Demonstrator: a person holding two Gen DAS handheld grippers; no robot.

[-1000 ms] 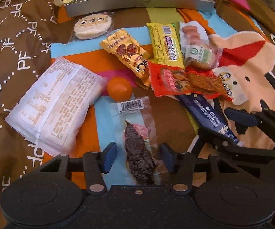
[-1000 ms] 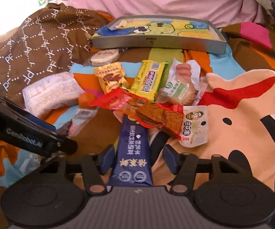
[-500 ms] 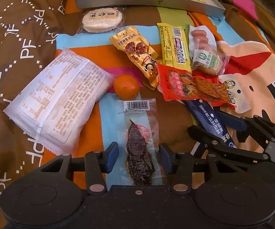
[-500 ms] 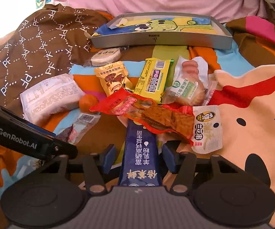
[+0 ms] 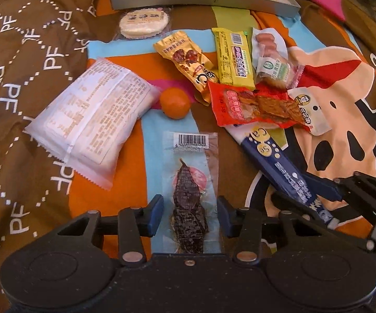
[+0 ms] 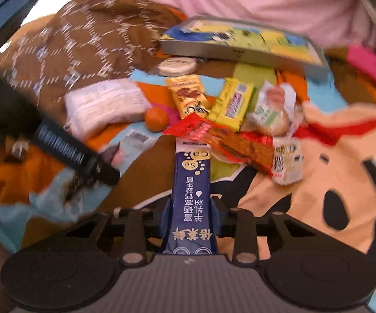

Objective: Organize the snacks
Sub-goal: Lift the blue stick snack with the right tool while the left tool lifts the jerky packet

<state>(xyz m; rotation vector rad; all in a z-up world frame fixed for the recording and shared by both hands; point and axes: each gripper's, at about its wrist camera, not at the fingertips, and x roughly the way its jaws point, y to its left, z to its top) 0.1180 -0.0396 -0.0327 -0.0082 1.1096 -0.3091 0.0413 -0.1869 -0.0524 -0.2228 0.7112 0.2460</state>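
So the right gripper (image 6: 189,221) is clamped onto the near end of the navy blue stick sachet (image 6: 191,198), pads pinching both long edges. The sachet's far end reaches toward the red spicy-strip packet (image 6: 227,140), and I can't tell if it's tucked under it or just butting up against it. That view is blurry, so take that with a grain of salt.

The left gripper (image 5: 190,215) sits with its fingers apart, straddling the clear vacuum pack of dark dried meat (image 5: 190,182), which lies flat on the cartoon blanket (image 5: 344,120). The blue pads aren't touching the plastic from what I can see.

Handling-wise, my guess: both are super light. The sachet is probably powder, so it'll flop and bend in the middle if held only by one end, and its glossy film looks slippery. The meat pack is thin and flat, with the stiff bit being the strip itself, so I'd pinch across the strip rather than the empty film near the barcode. Soft bedding underneath means pressing down just sinks it.

The silver tin tray (image 5: 201,0) at the far side looks like the destination.
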